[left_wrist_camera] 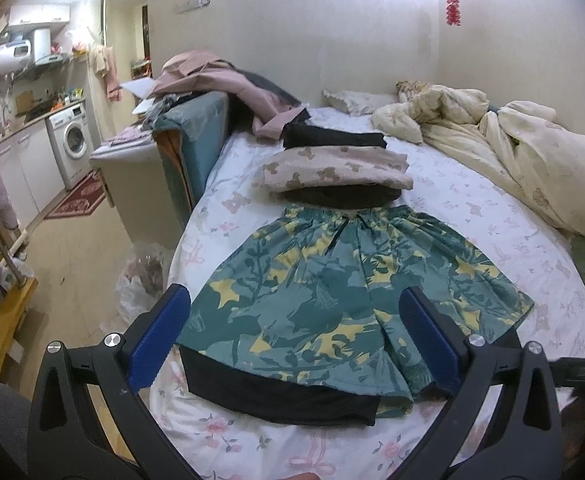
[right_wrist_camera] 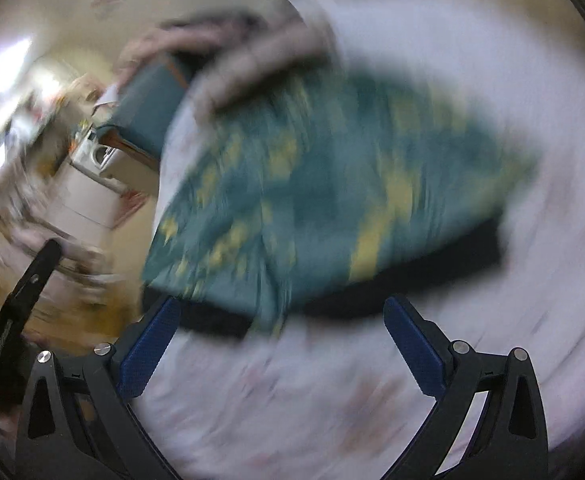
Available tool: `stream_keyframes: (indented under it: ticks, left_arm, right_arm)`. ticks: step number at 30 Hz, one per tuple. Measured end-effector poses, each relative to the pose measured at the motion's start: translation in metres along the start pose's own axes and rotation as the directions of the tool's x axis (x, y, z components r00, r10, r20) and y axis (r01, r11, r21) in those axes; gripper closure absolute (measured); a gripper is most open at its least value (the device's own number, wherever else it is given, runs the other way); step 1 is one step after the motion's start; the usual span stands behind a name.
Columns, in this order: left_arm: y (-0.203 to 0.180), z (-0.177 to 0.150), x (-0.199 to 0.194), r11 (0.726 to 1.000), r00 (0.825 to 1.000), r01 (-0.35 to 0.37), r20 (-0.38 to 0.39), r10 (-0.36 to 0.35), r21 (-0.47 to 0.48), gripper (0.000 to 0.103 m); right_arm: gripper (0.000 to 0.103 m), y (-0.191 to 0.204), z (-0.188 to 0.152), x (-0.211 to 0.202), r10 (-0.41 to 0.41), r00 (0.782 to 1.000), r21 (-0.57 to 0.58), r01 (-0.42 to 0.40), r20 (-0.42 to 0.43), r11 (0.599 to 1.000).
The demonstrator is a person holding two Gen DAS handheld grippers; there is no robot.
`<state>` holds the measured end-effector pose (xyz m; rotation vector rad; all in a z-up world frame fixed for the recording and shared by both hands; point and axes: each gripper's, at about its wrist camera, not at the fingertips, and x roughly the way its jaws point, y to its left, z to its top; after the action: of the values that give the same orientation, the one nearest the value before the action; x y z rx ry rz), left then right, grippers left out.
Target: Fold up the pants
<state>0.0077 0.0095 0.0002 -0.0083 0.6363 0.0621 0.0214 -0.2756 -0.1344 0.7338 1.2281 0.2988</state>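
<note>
A small bedroom with a kitchen corner off to the left, and the work sits on a bed with a white floral-print sheet. Spread flat in the middle are the teal shorts with a yellow leaf print, waistband away from the camera, leg hems near, and a black folded garment peeking out from under the near hem. Beyond the waistband sits a stack of folded clothes topped by a beige bear-print piece; a rumpled cream duvet fills the far right.

The left tool hovers above the near hem, blue pads spread wide, gripping nothing. The right tool is likewise wide apart and empty, its view heavily smeared, so detail there is hard to read beyond the shorts ahead of it.

By my reckoning the fold hasn't begun. To do it well, each tool wants to pinch only the printed fabric at one side, hem corner and waistband corner, without catching the black layer beneath, then carry that side across to meet the other so the legs stack evenly.

Room to move: open sheet lies on the right of the shorts and in front. The left hem corner sits near the mattress edge, with floor and a crinkled plastic bag below, so dragging leftward looks risky. The stack just beyond the waistband limits forward travel.
</note>
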Motion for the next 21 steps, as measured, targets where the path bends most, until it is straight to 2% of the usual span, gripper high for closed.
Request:
stream_keyframes:
  ticks: [2,3,5,8,11,14,15,17,18,19,20,21]
  left_arm:
    - [0.003,0.002,0.003,1.0,1.0,0.005,-0.018,-0.005,-0.016,0.0]
    - [0.004,0.003,0.005,1.0,1.0,0.013,-0.026,-0.014,-0.025,0.0]
    - [0.006,0.005,0.007,0.999,0.999,0.022,-0.038,-0.024,-0.04,0.0]
    - [0.008,0.007,0.011,0.997,0.998,0.034,-0.06,-0.038,-0.063,0.0]
    - [0.009,0.008,0.015,0.995,0.995,0.049,-0.079,-0.056,-0.081,0.0]
    - [0.01,0.009,0.021,0.991,0.989,0.081,-0.116,-0.092,-0.102,0.0]
    - [0.009,0.009,0.022,0.992,0.988,0.082,-0.121,-0.094,-0.1,0.0]
    - [0.008,0.01,0.025,0.993,0.988,0.074,-0.127,-0.086,-0.092,0.0]
    - [0.008,0.01,0.026,0.993,0.988,0.071,-0.132,-0.083,-0.092,0.0]
    - [0.008,0.01,0.028,0.993,0.987,0.069,-0.139,-0.082,-0.096,0.0]
    - [0.008,0.01,0.03,0.993,0.986,0.067,-0.145,-0.081,-0.101,0.0]
    - [0.009,0.01,0.033,0.992,0.984,0.066,-0.156,-0.081,-0.103,0.0]
  right_arm:
    - [0.008,-0.035,-0.002,0.017,0.024,0.997,0.151,-0.013,-0.07,0.988]
    - [0.011,-0.053,-0.004,0.022,0.025,0.997,0.221,-0.009,-0.071,0.975]
    - [0.011,-0.072,-0.002,0.022,-0.005,0.999,0.284,0.017,-0.043,0.959]
    - [0.012,-0.092,0.011,0.015,0.033,0.999,0.358,-0.039,0.023,0.933]
    - [0.013,-0.108,0.029,-0.005,-0.003,0.991,0.403,-0.051,0.133,0.914]
    - [0.013,-0.133,0.04,-0.013,0.048,0.966,0.5,-0.174,0.255,0.848]
    - [0.014,-0.138,0.045,-0.016,0.04,0.955,0.512,-0.193,0.294,0.837]
    - [0.016,-0.139,0.056,-0.012,0.022,0.955,0.501,-0.176,0.297,0.847]
    - [0.024,-0.136,0.062,-0.014,0.005,0.952,0.487,-0.162,0.308,0.858]
    - [0.039,-0.135,0.068,-0.016,-0.011,0.95,0.475,-0.146,0.313,0.868]
    - [0.048,-0.136,0.071,-0.017,-0.024,0.95,0.474,-0.133,0.311,0.871]
    - [0.074,-0.139,0.074,-0.018,-0.038,0.951,0.474,-0.118,0.307,0.873]
